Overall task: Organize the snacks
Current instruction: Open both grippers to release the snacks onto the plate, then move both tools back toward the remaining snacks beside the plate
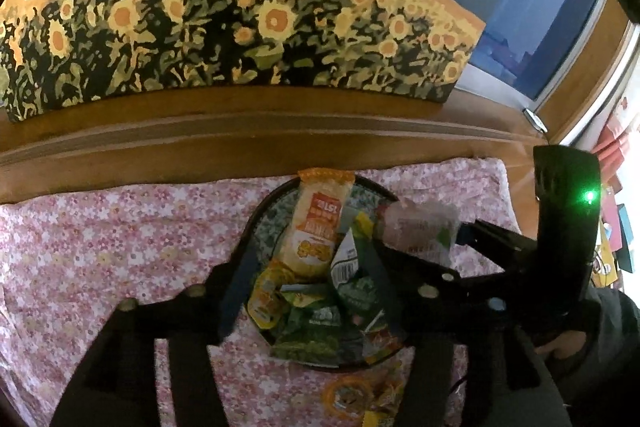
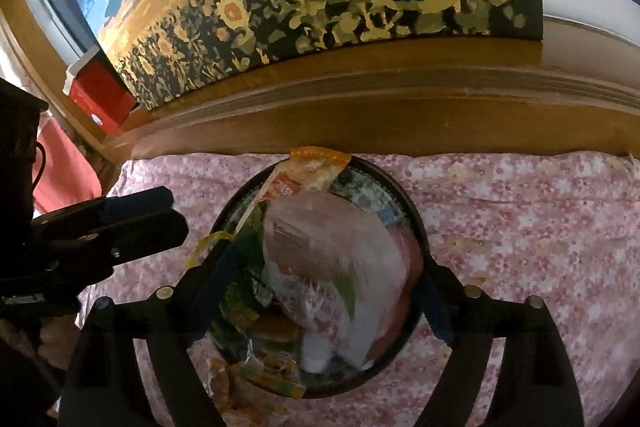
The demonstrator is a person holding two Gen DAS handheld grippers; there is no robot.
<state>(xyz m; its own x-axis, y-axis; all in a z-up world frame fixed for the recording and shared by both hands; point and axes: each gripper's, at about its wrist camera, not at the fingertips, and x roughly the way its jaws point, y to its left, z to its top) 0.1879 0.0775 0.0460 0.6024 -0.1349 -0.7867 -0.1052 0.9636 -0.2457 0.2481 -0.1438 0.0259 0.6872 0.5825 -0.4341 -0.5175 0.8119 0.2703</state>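
Snack packets fill the round tray (image 1: 256, 223) on the floral bedcover (image 1: 100, 247). Both grippers, left (image 1: 308, 291) and right (image 2: 320, 291), hover above it, jaws open, empty; a loose packet (image 1: 352, 395) just beside the tray needs fetching next.

Both views show strong fisheye distortion: the wooden headboard (image 1: 256, 131) and sunflower painting (image 1: 240, 27) bow into arcs, and black vignetting fills the corners. Lighting is dim and warm; daylight enters from the window (image 1: 560, 27) at the far side, overexposed near the frame edge. Gripper structures in the foreground read as near-black silhouettes. A green indicator light (image 1: 589, 195) flares. The pale snack packet (image 2: 340, 267) is motion-blurred; overall detail is soft and compressed.
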